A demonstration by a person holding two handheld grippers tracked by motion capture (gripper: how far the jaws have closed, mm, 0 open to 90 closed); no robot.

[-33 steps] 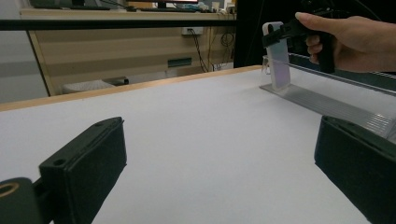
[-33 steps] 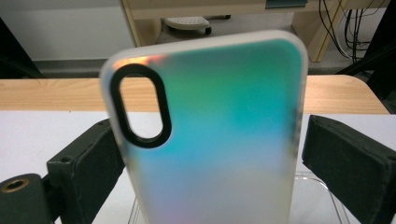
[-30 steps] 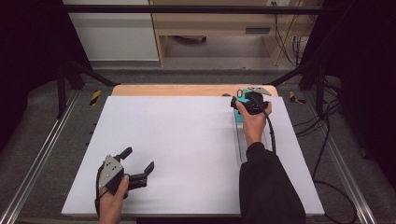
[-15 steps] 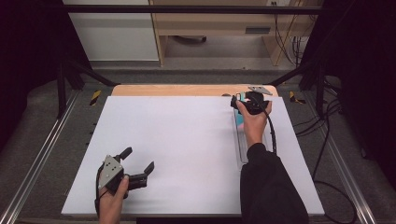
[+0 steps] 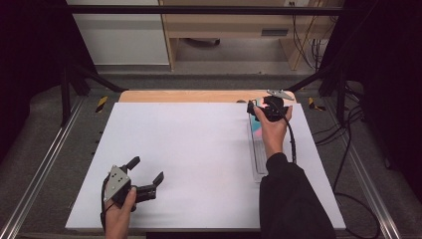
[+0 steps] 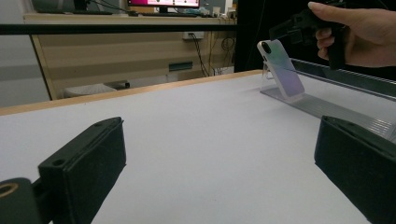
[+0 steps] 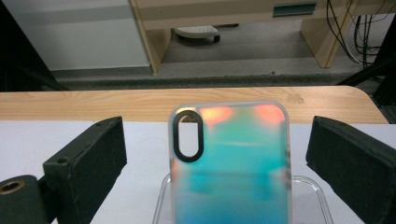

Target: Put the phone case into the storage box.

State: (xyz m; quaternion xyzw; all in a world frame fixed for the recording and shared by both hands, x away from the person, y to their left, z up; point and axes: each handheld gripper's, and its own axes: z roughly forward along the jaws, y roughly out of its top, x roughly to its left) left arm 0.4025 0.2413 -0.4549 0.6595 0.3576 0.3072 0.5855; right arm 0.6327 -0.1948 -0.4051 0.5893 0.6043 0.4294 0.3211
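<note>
Phone case (image 7: pixel 231 163) stands between the right tongs (image 7: pixel 217 154) — untouched, jaws just opening.

no legible text, labels, brands or numbers anywhere

Beyond the table stand a wooden desk (image 5: pixel 234 25), a white cabinet (image 5: pixel 119 35) and grey floor (image 5: pixel 219 82).

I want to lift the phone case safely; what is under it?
The phone case leans on a clear plastic stand on the white table. The case covers the stand's middle, so the support there cannot be seen.
</note>
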